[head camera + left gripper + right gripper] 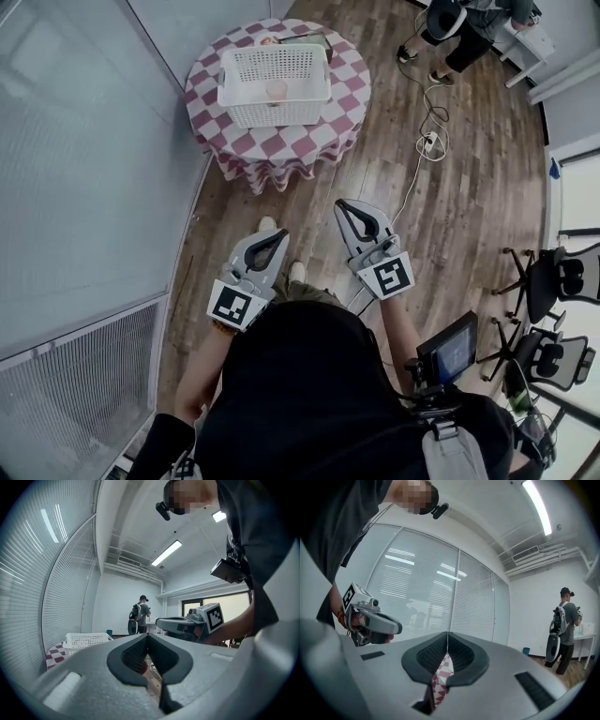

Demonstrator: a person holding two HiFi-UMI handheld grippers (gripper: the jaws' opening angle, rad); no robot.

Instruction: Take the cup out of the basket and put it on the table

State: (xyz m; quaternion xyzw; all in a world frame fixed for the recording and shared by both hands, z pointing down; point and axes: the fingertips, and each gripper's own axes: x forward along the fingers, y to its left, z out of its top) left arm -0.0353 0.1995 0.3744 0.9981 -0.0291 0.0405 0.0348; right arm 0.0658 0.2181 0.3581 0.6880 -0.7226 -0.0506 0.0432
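Left gripper (147, 635): you hold it low at your 11 o'clock, and its jaws are together, tips touching, with nothing between them.
Right gripper (447, 633): you hold it at your 1 o'clock, just beside the left one. Its jaws also meet tip to tip and grip nothing.
Chairs (553, 281): black office chairs stand at your 3 o'clock.
Floor (469, 187): wood planks run from your feet to the table.
Power strip (430, 142): it lies on the floor at your 1 o'clock with a white cable trailing from it.
Table (352, 89): round, under a red-and-white check cloth, at your 12 o'clock and well apart from both grippers.
Basket (246, 64): white, sitting on the table.
Cup (276, 90): pinkish, inside the basket near the wall that faces you.
Person (459, 28): stands farthest off, past the table at your 1 o'clock.
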